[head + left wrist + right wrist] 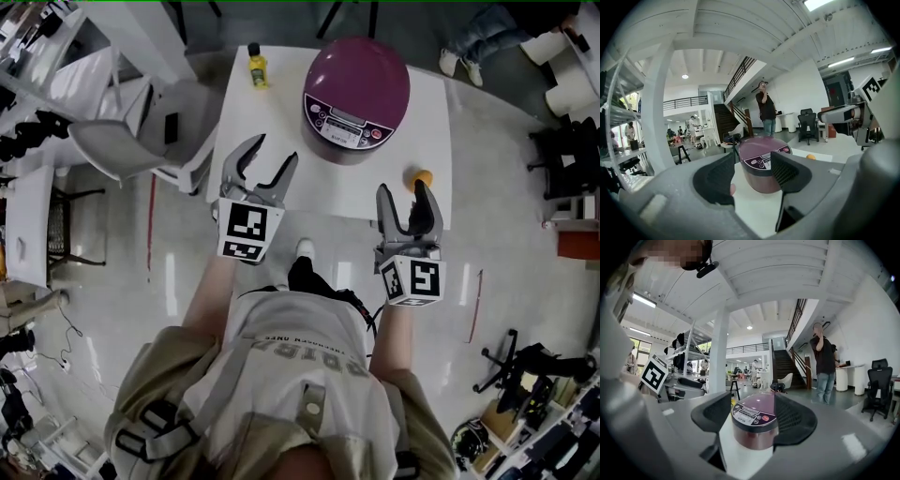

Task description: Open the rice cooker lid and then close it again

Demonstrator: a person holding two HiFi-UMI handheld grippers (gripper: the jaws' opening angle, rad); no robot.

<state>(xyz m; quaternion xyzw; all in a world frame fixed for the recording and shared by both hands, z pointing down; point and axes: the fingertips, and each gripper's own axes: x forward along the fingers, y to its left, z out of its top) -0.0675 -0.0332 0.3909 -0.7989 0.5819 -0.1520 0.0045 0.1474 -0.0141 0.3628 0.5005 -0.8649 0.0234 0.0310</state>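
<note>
A purple rice cooker [356, 94] with its lid down and a grey control panel facing me stands on the white table [272, 112]. My left gripper [272, 155] hovers over the table's near left edge, open and empty, well short of the cooker. My right gripper [403, 192] is open at the near right edge, also holding nothing. In the left gripper view the cooker [761, 164] shows beyond the gap of the left gripper [752, 176]. In the right gripper view the cooker [753, 423] sits framed by the right gripper [752, 418], apart from it.
A yellow bottle [256, 66] stands at the table's far left corner. A small orange ball [424, 176] lies near the right gripper. A white chair [131, 141] stands left of the table. A person [766, 110] stands beyond the table.
</note>
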